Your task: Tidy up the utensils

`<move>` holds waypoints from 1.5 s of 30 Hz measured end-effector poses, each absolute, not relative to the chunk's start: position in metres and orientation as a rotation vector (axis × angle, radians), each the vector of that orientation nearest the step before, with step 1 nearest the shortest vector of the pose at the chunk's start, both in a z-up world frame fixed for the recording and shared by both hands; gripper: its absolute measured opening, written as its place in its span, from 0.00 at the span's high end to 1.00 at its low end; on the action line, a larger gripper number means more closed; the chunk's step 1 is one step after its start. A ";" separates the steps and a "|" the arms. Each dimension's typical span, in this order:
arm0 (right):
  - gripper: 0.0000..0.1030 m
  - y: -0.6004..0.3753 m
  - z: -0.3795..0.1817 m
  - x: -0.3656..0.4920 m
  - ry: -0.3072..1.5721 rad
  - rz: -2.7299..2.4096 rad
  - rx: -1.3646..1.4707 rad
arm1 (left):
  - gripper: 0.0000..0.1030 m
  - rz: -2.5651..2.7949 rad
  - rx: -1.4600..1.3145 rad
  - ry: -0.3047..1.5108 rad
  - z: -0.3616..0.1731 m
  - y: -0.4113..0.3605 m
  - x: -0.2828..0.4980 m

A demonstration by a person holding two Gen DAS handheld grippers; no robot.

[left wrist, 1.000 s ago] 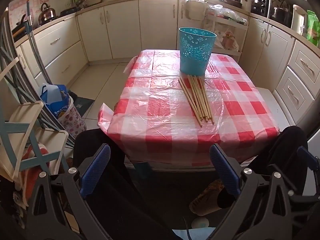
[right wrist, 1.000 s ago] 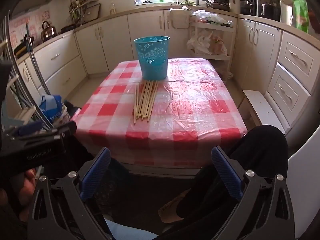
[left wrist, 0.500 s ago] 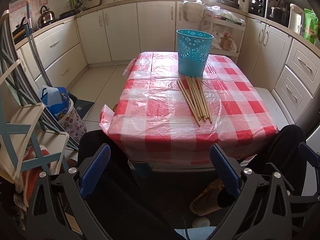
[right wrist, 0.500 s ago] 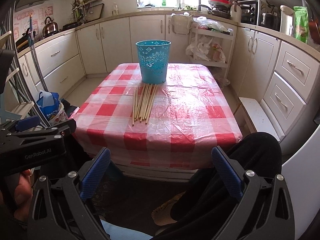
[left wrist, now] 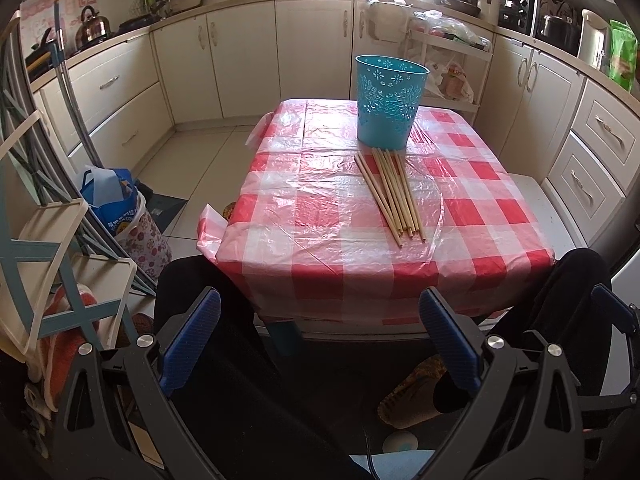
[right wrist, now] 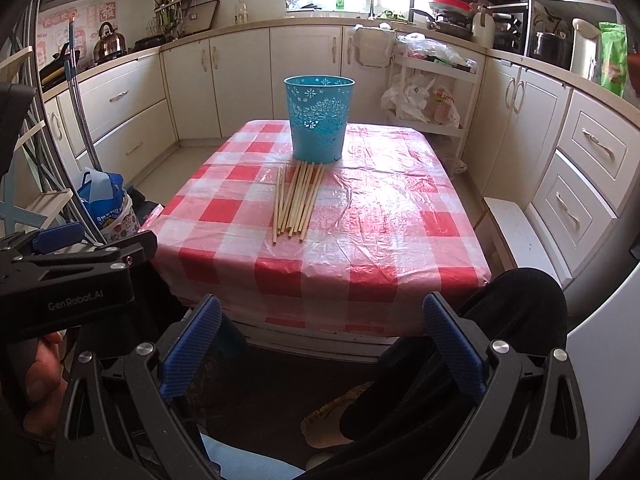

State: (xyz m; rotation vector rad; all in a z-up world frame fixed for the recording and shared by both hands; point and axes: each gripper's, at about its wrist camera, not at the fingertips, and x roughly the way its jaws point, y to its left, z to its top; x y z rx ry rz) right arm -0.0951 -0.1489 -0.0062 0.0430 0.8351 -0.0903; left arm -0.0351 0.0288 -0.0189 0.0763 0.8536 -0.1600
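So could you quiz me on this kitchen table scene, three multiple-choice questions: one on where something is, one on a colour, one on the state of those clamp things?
1. Where do the chopsticks lie?
A. inside the bin
B. flat on the tablecloth in front of the bin
C. on the floor

2. What colour is the bin?
A. turquoise
B. yellow
C. black

3. How are the left gripper and right gripper?
A. both open and empty
B. both shut on chopsticks
C. one holds the bin

Answers: 1 B, the sticks rest in a bundle on the checked cloth; 2 A, its patterned wall is turquoise; 3 A, the blue pads stand wide apart with nothing between.
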 end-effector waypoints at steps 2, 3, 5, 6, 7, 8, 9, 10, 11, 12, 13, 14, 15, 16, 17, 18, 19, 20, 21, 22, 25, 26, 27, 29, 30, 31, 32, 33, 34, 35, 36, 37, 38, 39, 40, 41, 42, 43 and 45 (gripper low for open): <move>0.06 -0.150 -0.007 -0.095 0.835 -0.090 0.049 | 0.07 -0.162 0.078 0.854 -0.019 0.029 -0.035; 0.06 -0.151 -0.007 -0.095 0.836 -0.091 0.050 | 0.07 -0.163 0.079 0.854 -0.020 0.028 -0.035; 0.06 -0.151 -0.008 -0.094 0.838 -0.092 0.050 | 0.07 -0.163 0.080 0.854 -0.020 0.028 -0.035; 0.06 -0.151 -0.008 -0.094 0.839 -0.093 0.049 | 0.07 -0.162 0.079 0.855 -0.020 0.028 -0.035; 0.06 -0.151 -0.008 -0.094 0.840 -0.094 0.049 | 0.07 -0.162 0.079 0.855 -0.020 0.028 -0.035; 0.06 -0.151 -0.009 -0.094 0.841 -0.095 0.049 | 0.07 -0.163 0.080 0.857 -0.021 0.026 -0.035; 0.06 -0.151 -0.009 -0.093 0.844 -0.096 0.050 | 0.07 -0.163 0.080 0.859 -0.021 0.026 -0.034; 0.06 -0.152 -0.010 -0.093 0.845 -0.097 0.051 | 0.07 -0.163 0.080 0.860 -0.021 0.025 -0.034; 0.06 -0.152 -0.010 -0.093 0.847 -0.098 0.052 | 0.07 -0.163 0.079 0.861 -0.021 0.025 -0.034; 0.06 -0.153 -0.010 -0.093 0.848 -0.099 0.054 | 0.07 -0.163 0.079 0.861 -0.021 0.025 -0.034; 0.06 -0.153 -0.011 -0.093 0.850 -0.100 0.055 | 0.07 -0.163 0.079 0.861 -0.021 0.025 -0.034; 0.06 -0.153 -0.011 -0.093 0.851 -0.101 0.056 | 0.07 -0.163 0.080 0.861 -0.021 0.025 -0.034; 0.06 -0.153 -0.011 -0.093 0.852 -0.101 0.057 | 0.07 -0.164 0.080 0.860 -0.021 0.025 -0.034; 0.06 -0.153 -0.011 -0.093 0.852 -0.101 0.058 | 0.07 -0.164 0.081 0.860 -0.021 0.025 -0.034; 0.06 -0.154 -0.011 -0.093 0.852 -0.102 0.059 | 0.07 -0.164 0.081 0.859 -0.021 0.025 -0.034; 0.06 -0.154 -0.012 -0.093 0.852 -0.101 0.058 | 0.07 -0.163 0.081 0.859 -0.021 0.025 -0.034; 0.06 -0.154 -0.012 -0.093 0.852 -0.101 0.058 | 0.07 -0.162 0.081 0.859 -0.021 0.026 -0.034; 0.06 -0.154 -0.012 -0.093 0.852 -0.101 0.058 | 0.07 -0.162 0.080 0.858 -0.021 0.026 -0.033; 0.06 -0.154 -0.012 -0.093 0.852 -0.101 0.058 | 0.07 -0.162 0.080 0.858 -0.021 0.026 -0.033; 0.06 -0.154 -0.012 -0.093 0.852 -0.101 0.058 | 0.07 -0.161 0.080 0.858 -0.022 0.026 -0.033; 0.06 -0.154 -0.012 -0.093 0.851 -0.101 0.057 | 0.07 -0.161 0.080 0.858 -0.022 0.026 -0.033; 0.06 -0.154 -0.012 -0.093 0.851 -0.101 0.057 | 0.07 -0.160 0.080 0.859 -0.023 0.026 -0.033; 0.06 -0.154 -0.012 -0.093 0.852 -0.101 0.057 | 0.07 -0.162 0.080 0.858 -0.022 0.026 -0.033; 0.06 -0.154 -0.012 -0.093 0.852 -0.102 0.058 | 0.07 -0.162 0.080 0.859 -0.023 0.026 -0.033; 0.06 -0.154 -0.012 -0.093 0.851 -0.102 0.057 | 0.07 -0.161 0.079 0.860 -0.023 0.026 -0.033; 0.06 -0.154 -0.012 -0.093 0.852 -0.101 0.057 | 0.07 -0.161 0.079 0.859 -0.023 0.026 -0.033; 0.06 -0.153 -0.013 -0.093 0.852 -0.101 0.057 | 0.07 -0.160 0.079 0.859 -0.024 0.027 -0.034; 0.06 -0.153 -0.013 -0.093 0.853 -0.101 0.057 | 0.07 -0.160 0.078 0.860 -0.024 0.027 -0.034; 0.06 -0.153 -0.013 -0.093 0.852 -0.101 0.057 | 0.07 -0.159 0.077 0.861 -0.024 0.028 -0.035; 0.06 -0.153 -0.013 -0.093 0.852 -0.101 0.057 | 0.07 -0.159 0.077 0.861 -0.025 0.028 -0.035; 0.06 -0.153 -0.013 -0.093 0.853 -0.101 0.058 | 0.07 -0.160 0.077 0.861 -0.025 0.028 -0.035; 0.06 -0.153 -0.013 -0.093 0.851 -0.102 0.057 | 0.07 -0.160 0.078 0.861 -0.024 0.028 -0.034; 0.06 -0.153 -0.013 -0.093 0.851 -0.102 0.057 | 0.07 -0.160 0.077 0.861 -0.025 0.028 -0.035; 0.06 -0.153 -0.013 -0.093 0.851 -0.101 0.056 | 0.07 -0.161 0.078 0.861 -0.024 0.028 -0.034; 0.06 -0.153 -0.013 -0.093 0.850 -0.102 0.056 | 0.07 -0.160 0.078 0.861 -0.024 0.028 -0.035; 0.06 -0.153 -0.013 -0.093 0.850 -0.102 0.056 | 0.07 -0.160 0.078 0.861 -0.024 0.028 -0.035; 0.06 -0.153 -0.013 -0.093 0.850 -0.102 0.056 | 0.07 -0.160 0.078 0.861 -0.024 0.028 -0.034; 0.06 -0.153 -0.013 -0.093 0.850 -0.102 0.056 | 0.07 -0.160 0.078 0.861 -0.024 0.028 -0.034; 0.06 -0.153 -0.013 -0.093 0.850 -0.102 0.057 | 0.07 -0.160 0.077 0.862 -0.024 0.028 -0.034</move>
